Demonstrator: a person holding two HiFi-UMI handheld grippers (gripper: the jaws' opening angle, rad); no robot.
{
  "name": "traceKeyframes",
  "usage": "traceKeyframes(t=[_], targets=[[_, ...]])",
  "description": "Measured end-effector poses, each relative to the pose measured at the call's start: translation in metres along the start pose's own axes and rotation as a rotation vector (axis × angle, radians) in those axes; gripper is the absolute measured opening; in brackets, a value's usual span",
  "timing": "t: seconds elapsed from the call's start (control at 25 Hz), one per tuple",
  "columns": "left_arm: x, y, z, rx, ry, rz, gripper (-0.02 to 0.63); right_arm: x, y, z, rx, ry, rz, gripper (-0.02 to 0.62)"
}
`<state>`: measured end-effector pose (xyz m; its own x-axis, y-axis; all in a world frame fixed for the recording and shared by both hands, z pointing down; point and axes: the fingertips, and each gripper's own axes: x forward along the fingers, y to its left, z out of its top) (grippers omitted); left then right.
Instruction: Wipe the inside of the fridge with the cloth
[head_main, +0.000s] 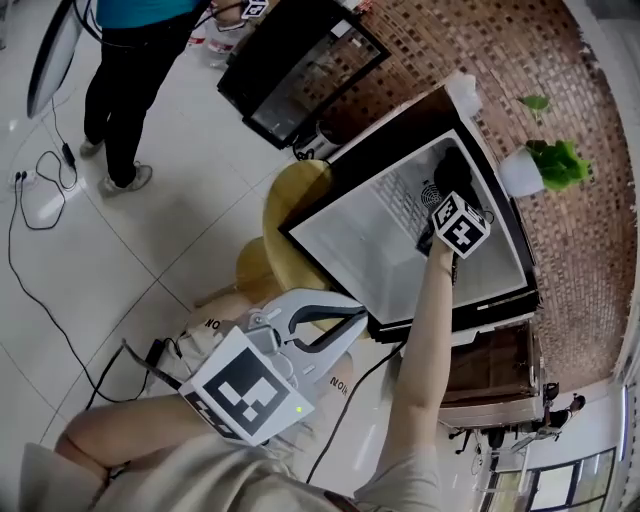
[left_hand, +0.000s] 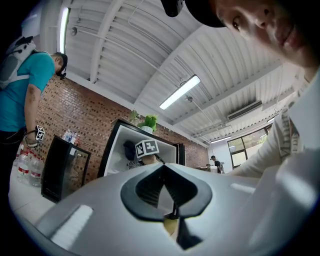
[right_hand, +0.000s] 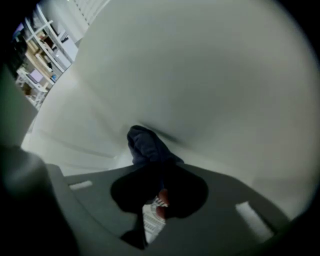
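Clamping a dark cloth (right_hand: 145, 145), the right gripper (right_hand: 156, 172) reaches inside the fridge (head_main: 360, 240), cloth against its white wall; the left gripper (head_main: 345, 322) sits outside, closed and empty.

The right tongs (head_main: 447, 198), a marker cube on top, reach into the open fridge (head_main: 360, 235) at the end of a bare, outstretched arm. A dark cloth (head_main: 455, 165) is bunched at their tip against the white inner wall. The left tongs (head_main: 358, 320) hang low outside the fridge, tips together, with nothing between them. A potted plant (head_main: 545, 165) stands on the fridge's top and a yellow stool (head_main: 290, 200) just beside it. A person (head_main: 135, 70) stands well apart on the tiled floor (head_main: 200, 230).
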<state>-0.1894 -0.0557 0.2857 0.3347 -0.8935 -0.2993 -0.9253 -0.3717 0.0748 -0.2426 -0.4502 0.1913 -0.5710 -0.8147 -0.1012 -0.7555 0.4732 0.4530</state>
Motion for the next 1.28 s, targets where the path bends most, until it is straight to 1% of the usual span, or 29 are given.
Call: traceKeyframes(t=[0.08,0.12,0.2,0.28,0.4,0.56,0.64,0.76,0.88,0.92,0.96,1.0,1.04,1.08,1.16,1.24,1.28], targets=[[0.0,-0.001,-0.001,0.005,0.001,0.0,0.002,0.008,0.034,0.014,-0.025,0.02,0.084,0.041],[-0.001,0.0,-0.001,0.007,0.001,0.0,0.002,0.012,0.047,0.021,-0.031,0.016,0.103,0.041],[-0.003,0.0,-0.002,0.006,0.002,0.0,0.002,0.018,0.058,0.037,-0.026,-0.021,0.085,0.04],[-0.003,0.0,-0.004,0.006,0.003,-0.005,0.002,0.017,0.052,0.047,0.008,-0.072,0.038,0.04],[0.0,-0.001,-0.006,0.018,0.0,-0.019,0.002,0.001,0.022,0.044,0.054,-0.133,-0.054,0.04],[0.001,-0.001,-0.007,-0.014,0.012,-0.011,0.002,-0.049,-0.047,0.017,0.123,-0.201,-0.239,0.04],[0.001,0.001,-0.009,-0.017,0.015,-0.007,0.002,-0.07,-0.079,0.002,0.175,-0.204,-0.312,0.04],[0.003,0.003,-0.013,-0.012,0.024,-0.005,0.002,-0.09,-0.117,-0.015,0.303,-0.179,-0.406,0.04],[0.008,0.002,-0.019,0.011,0.024,-0.019,0.002,-0.096,-0.137,-0.031,0.43,-0.164,-0.451,0.04],[0.009,0.001,-0.021,0.011,0.025,-0.02,0.002,-0.097,-0.138,-0.035,0.463,-0.162,-0.445,0.04],[0.009,0.0,-0.022,0.014,0.023,-0.022,0.002,-0.096,-0.135,-0.037,0.483,-0.163,-0.42,0.04],[0.009,0.0,-0.023,0.02,0.02,-0.026,0.002,-0.095,-0.125,-0.035,0.482,-0.168,-0.372,0.04],[0.008,-0.001,-0.023,0.023,0.018,-0.028,0.002,-0.093,-0.109,-0.03,0.455,-0.176,-0.306,0.04],[0.007,-0.001,-0.023,0.023,0.017,-0.029,0.002,-0.091,-0.088,-0.023,0.403,-0.187,-0.233,0.04],[0.004,-0.001,-0.025,0.02,0.019,-0.035,0.002,-0.084,-0.041,-0.004,0.252,-0.216,-0.1,0.04],[0.003,-0.003,-0.029,0.018,0.022,-0.045,0.002,-0.071,0.005,0.017,0.099,-0.231,-0.004,0.04],[0.004,-0.005,-0.029,0.018,0.024,-0.052,0.002,-0.061,0.026,0.026,0.044,-0.217,0.038,0.04]])
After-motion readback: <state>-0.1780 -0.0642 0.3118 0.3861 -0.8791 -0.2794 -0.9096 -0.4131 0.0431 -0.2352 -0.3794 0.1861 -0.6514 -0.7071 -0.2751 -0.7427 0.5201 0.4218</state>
